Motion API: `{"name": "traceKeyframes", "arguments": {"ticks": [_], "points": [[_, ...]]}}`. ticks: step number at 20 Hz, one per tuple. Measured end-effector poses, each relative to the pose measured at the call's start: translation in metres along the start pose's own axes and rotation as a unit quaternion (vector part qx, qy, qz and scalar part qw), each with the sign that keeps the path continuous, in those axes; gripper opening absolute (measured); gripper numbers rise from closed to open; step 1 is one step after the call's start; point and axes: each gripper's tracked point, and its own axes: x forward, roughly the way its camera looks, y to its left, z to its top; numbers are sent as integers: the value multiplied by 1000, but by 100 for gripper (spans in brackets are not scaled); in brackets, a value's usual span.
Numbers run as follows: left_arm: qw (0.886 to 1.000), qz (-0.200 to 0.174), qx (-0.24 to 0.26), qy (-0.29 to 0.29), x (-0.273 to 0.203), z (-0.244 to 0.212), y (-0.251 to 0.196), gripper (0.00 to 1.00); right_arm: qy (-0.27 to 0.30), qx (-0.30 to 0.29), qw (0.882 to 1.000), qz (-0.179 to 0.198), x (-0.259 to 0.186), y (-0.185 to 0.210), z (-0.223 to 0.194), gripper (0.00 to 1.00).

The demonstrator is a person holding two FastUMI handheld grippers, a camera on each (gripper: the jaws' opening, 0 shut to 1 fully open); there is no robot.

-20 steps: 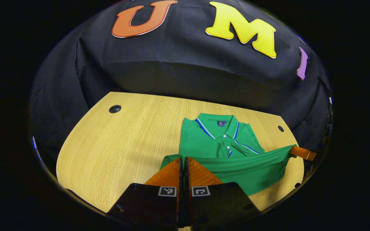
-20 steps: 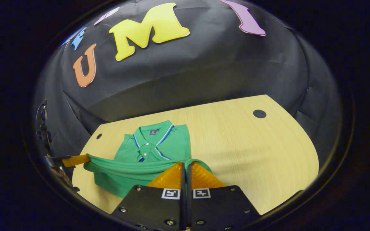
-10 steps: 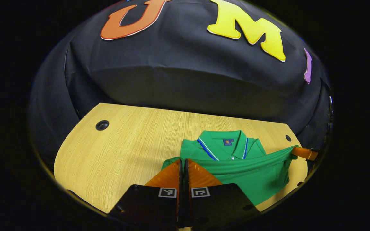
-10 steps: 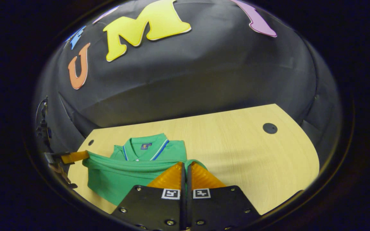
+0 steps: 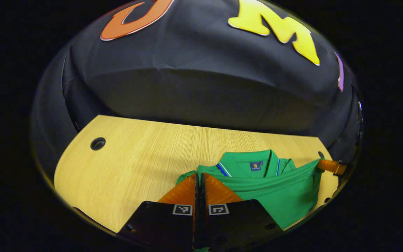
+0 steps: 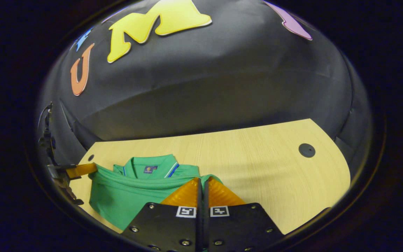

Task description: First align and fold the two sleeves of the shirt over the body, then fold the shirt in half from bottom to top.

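Green shirt [image 5: 278, 196] hem is pinched by both hand-held grippers [image 5: 199, 178] [image 6: 201, 182], collar label facing each view.

In the left gripper view the shirt [image 5: 275, 192] lies on the table [image 5: 135, 168] at lower right, its collar [image 5: 247, 162] toward the wall behind; a hole [image 5: 97, 144] sits at the table's left. The left gripper [image 5: 198, 179] — bottom centre — meets the hem's left corner, the right gripper [image 5: 329, 166] its right corner at the frame's right edge.
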Motion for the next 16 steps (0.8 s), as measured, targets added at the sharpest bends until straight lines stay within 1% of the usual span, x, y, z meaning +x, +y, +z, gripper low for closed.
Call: {"name": "traceKeyframes", "arguments": {"ticks": [2,3,4,6,7,8,9,10,12,13,14,15,16], "points": [[1000,1,1,-8,11,5,1,2,1,-7,1000,2,6,1,-2,0],[1000,0,11,-7,13,5,1,0,0,-10,1000,2,9,2,-3,0],[1000,0,18,-3,17,2,0,3,-1,-13,1000,1,12,2,-3,0],[1000,-2,12,4,23,-5,-2,3,0,-14,1000,-3,18,0,-5,0],[1000,0,7,7,25,-8,0,5,1,-12,1000,-4,20,0,-6,0],[1000,1,4,9,27,-11,1,3,0,-12,1000,-5,21,-1,-6,0],[1000,2,4,10,28,-13,2,3,-3,-14,1000,-5,23,0,-5,0],[1000,0,5,13,29,-15,1,0,-10,-18,1000,-4,24,0,-2,0],[1000,0,15,-3,32,-13,4,7,-11,-22,1000,-1,27,1,-6,2],[1000,-22,17,-7,32,-12,-4,22,-9,-26,1000,-3,27,0,-5,35],[999,-43,18,-16,40,-8,-14,61,-7,-33,999,-13,29,-4,-12,67],[998,-47,31,-29,31,-9,-18,100,-9,-31,999,-15,29,-3,-9,100],[997,-45,48,-43,26,-9,-16,100,-13,-28,999,-14,31,-3,-7,98]]}}
